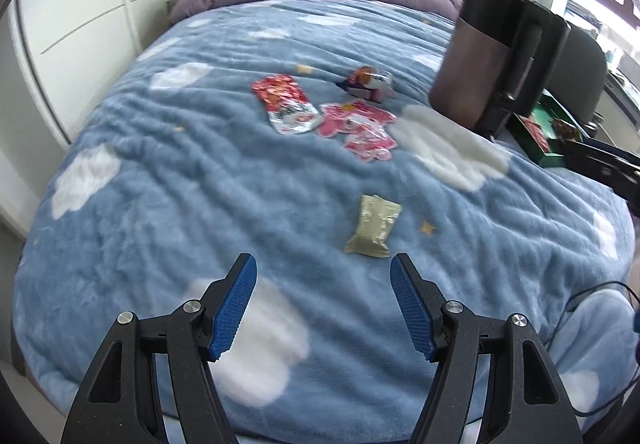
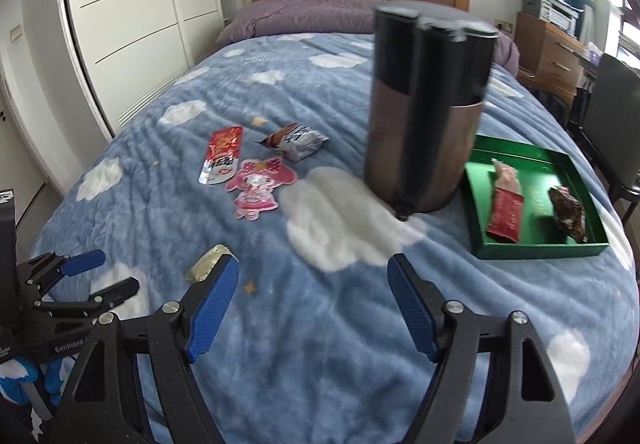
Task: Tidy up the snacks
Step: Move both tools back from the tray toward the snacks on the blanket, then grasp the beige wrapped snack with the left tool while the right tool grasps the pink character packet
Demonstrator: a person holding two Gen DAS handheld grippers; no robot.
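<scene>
Hovering wide and empty, both hand-held grippers, left (image 1: 323,308), right (image 2: 313,308); gold packet (image 2: 208,263) half hidden, tall canister (image 2: 428,112) blurred

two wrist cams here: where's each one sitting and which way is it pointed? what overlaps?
Left wrist: on the left gripper, above the bed's near end, facing the headboard; olive packet just ahead of its open fingers; the right gripper's tip shows at the right edge.
Right wrist: on the right gripper, also facing the headboard; green tray to its right; the left gripper shows at lower left.
Shared: blue cloud blanket, dark canister, pink packet, olive packet, tray.
</scene>
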